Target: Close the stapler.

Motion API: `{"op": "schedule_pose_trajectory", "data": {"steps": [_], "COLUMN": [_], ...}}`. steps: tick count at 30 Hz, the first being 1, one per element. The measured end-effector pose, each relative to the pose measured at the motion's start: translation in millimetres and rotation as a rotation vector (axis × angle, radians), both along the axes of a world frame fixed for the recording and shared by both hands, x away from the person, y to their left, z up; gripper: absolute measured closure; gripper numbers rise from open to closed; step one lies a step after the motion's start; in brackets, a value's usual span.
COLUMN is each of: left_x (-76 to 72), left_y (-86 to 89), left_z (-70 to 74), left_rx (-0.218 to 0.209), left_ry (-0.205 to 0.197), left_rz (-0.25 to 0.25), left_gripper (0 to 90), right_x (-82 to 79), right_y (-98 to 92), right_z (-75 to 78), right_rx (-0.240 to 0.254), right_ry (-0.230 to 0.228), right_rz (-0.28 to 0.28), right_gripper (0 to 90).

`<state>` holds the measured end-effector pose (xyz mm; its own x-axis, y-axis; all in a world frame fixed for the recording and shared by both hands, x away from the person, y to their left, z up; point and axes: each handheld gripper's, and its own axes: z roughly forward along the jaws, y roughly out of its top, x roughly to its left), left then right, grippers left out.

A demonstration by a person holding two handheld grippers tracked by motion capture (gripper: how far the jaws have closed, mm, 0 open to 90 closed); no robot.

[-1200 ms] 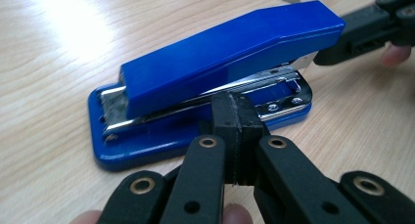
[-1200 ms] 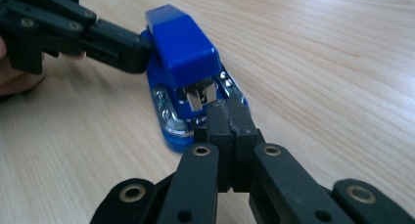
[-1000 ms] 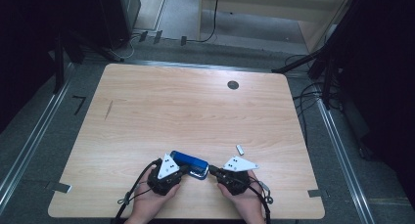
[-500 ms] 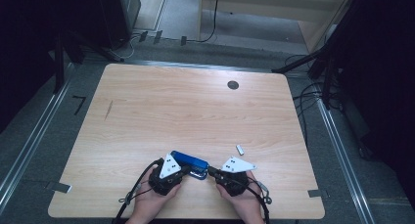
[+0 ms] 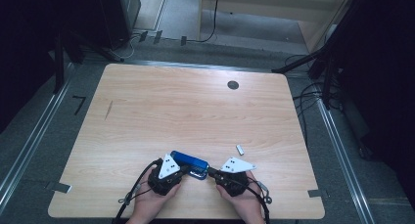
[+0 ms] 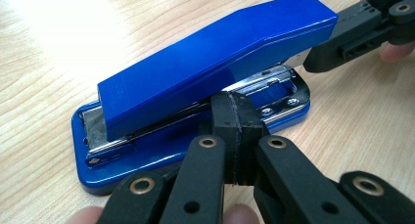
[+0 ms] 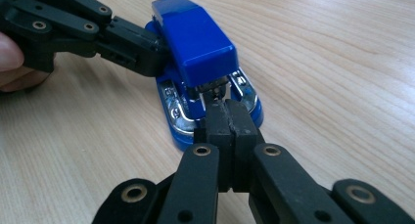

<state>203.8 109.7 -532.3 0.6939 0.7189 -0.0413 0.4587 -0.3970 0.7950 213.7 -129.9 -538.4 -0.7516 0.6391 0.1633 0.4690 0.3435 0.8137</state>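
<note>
On the wooden table (image 5: 147,116), your left gripper (image 6: 238,131) and right gripper (image 7: 226,123), jaws pressed together empty, touch the blue stapler (image 6: 205,57); its embossed lettering is unreadable.

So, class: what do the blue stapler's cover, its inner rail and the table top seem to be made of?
Stapler cover: glossy blue, probably painted metal or hard plastic; it shows soft highlights and crisp folded edges. Inner rail: bare, shiny metal, silvery with rivets. Table top: pale wood-grain surface, matte, likely laminate, since the grain looks flat and even.
</note>
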Motion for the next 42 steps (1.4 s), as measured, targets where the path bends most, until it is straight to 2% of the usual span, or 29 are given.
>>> {"op": "schedule_pose_trajectory", "data": {"steps": [3,15,23,26,33,42], "left_x": [-0.1,2.3,1.3,2.0,4.0,2.9], "left_y": [0.0,1.1,0.1,0.2,2.0,0.9], "left_z": [0.0,-0.5,-0.4,-0.6,-0.6,-0.7], "left_rx": [0.0,-0.006,0.008,0.002,-0.013,-0.004], "left_ry": [-0.001,0.022,0.008,0.016,0.038,0.025], "left_rz": [0.0,0.0,0.001,-0.003,-0.008,-0.006], "left_gripper": [90.0,90.0,90.0,90.0,90.0,90.0], "right_x": [-0.6,-2.3,-2.8,-3.2,-3.5,-3.6], "right_y": [1.2,1.1,0.5,0.5,0.6,-0.6], "right_z": [-1.4,0.3,1.8,4.1,5.4,11.5], "right_rx": [-0.016,-0.005,0.007,0.027,0.032,0.081], "right_ry": [0.003,-0.002,-0.009,-0.022,-0.03,-0.054], "right_rz": [-0.001,-0.005,-0.006,-0.019,-0.018,-0.016], "right_gripper": [90.0,90.0,90.0,90.0,90.0,90.0]}}
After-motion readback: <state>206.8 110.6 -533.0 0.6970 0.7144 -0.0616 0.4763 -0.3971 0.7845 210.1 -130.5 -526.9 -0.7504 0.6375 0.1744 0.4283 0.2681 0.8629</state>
